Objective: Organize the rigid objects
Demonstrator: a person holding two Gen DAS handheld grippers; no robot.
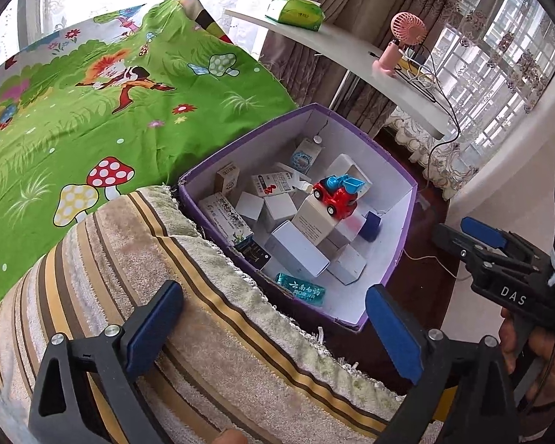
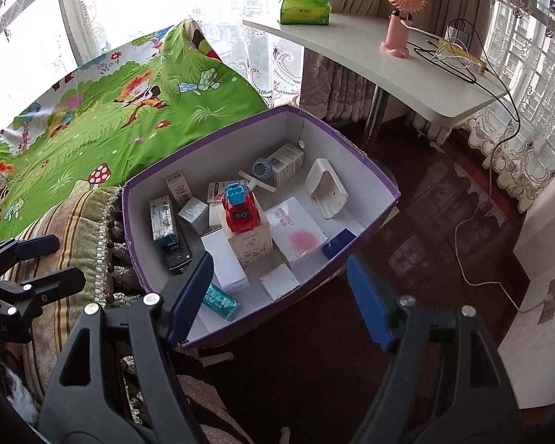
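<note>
A purple box with white inside (image 1: 399, 177) (image 2: 370, 170) stands beside the bed and holds several small cartons. A red and blue toy truck (image 1: 336, 194) (image 2: 239, 209) rests on top of a white carton (image 1: 314, 222) (image 2: 251, 244) in it. A teal packet (image 1: 301, 290) (image 2: 220, 301) lies near the box's front wall. My left gripper (image 1: 273, 329) is open and empty above a striped towel, short of the box. My right gripper (image 2: 281, 299) is open and empty above the box's near edge. It also shows in the left wrist view (image 1: 473, 236).
A green cartoon sheet (image 1: 92, 111) covers the bed on the left. A striped towel (image 1: 203, 314) lies over the bed's corner. A white desk (image 2: 388, 70) holds a pink fan (image 2: 401, 11), a green tissue pack (image 2: 305, 9) and cables. Dark wooden floor (image 2: 444, 222) lies to the right.
</note>
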